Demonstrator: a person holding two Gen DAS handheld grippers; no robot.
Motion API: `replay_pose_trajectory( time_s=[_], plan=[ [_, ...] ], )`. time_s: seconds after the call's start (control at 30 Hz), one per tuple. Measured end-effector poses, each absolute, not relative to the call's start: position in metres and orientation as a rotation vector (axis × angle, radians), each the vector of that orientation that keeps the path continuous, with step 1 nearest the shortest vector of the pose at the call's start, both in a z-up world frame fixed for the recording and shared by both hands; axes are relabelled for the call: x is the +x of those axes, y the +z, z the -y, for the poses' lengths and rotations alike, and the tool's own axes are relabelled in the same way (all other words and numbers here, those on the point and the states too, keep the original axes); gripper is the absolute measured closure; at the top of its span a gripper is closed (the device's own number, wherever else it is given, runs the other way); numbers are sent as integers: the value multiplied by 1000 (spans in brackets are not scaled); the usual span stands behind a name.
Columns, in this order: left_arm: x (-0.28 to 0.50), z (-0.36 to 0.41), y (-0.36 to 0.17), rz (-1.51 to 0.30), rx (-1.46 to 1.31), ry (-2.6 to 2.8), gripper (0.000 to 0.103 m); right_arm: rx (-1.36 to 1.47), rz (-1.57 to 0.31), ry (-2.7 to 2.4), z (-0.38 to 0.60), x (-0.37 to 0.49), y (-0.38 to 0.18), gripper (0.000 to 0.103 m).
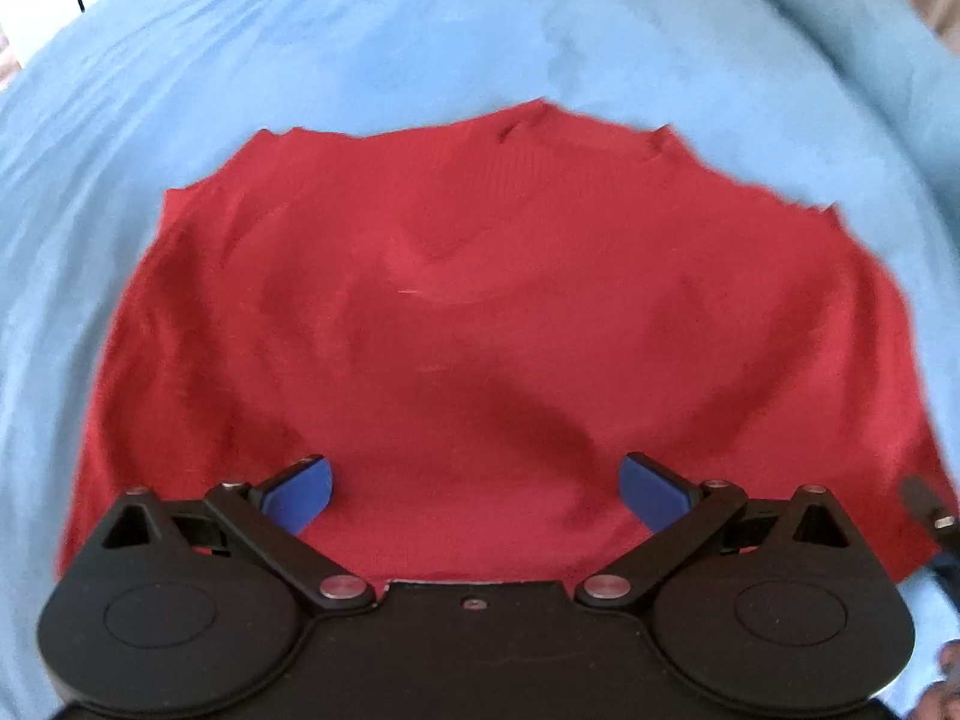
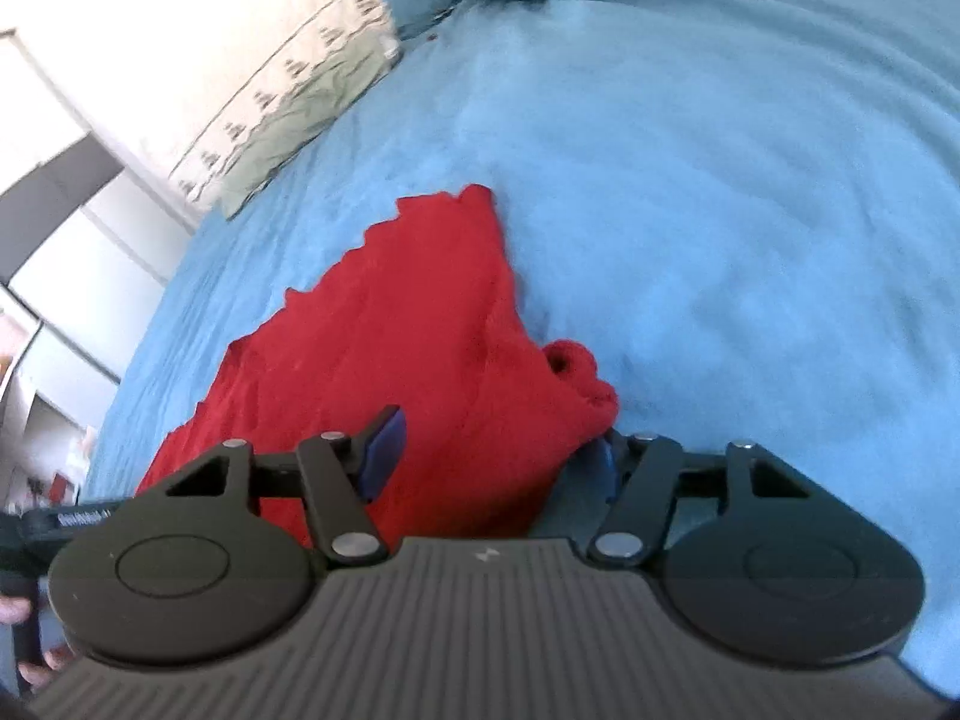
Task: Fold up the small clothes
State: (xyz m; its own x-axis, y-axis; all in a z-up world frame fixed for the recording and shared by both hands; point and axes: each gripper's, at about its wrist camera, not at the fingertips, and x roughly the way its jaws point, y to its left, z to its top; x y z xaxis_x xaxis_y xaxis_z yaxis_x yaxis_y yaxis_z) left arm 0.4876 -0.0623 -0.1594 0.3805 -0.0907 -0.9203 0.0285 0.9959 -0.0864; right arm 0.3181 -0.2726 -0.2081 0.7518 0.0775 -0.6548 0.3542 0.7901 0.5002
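Note:
A red knit garment (image 1: 480, 312) lies spread on a light blue bedspread (image 1: 360, 36). My left gripper (image 1: 477, 489) is open, its blue pads wide apart, above the garment's near hem and holding nothing. In the right wrist view the same red garment (image 2: 384, 360) lies bunched at its right corner. My right gripper (image 2: 498, 450) is open with that bunched corner lying between its blue pads (image 2: 384, 450); the right pad is mostly hidden behind the cloth. The fingers do not close on it.
The blue bedspread (image 2: 720, 210) stretches wide to the right and far side. A patterned pillow (image 2: 288, 102) lies at the bed's far left by a white wall. The other gripper's handle and a hand (image 2: 24, 540) show at the left edge.

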Motion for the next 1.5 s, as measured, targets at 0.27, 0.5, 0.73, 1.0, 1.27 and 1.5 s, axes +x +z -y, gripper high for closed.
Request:
replay_pose_trajectory(
  time_s=[0.27, 0.5, 0.73, 1.0, 1.27, 1.5],
  plan=[
    [486, 85, -159, -1158, -85, -127, 0, 508, -738, -91, 303, 339, -179, 27],
    [489, 89, -161, -1149, -66, -143, 0, 473, -930, 92, 310, 391, -203, 28],
    [501, 93, -163, -1115, -47, -99, 0, 538, -967, 89, 308, 410, -206, 69],
    [529, 87, -185, -1181, 1, -37, 0, 529, -921, 97, 274, 415, -145, 72],
    [526, 31, -144, -1194, -30, -41, 0, 512, -851, 285, 178, 447, -79, 75],
    [492, -71, -115, -1155, 28, -12, 0, 447, -895, 443, 43, 486, -73, 81]
  ],
)
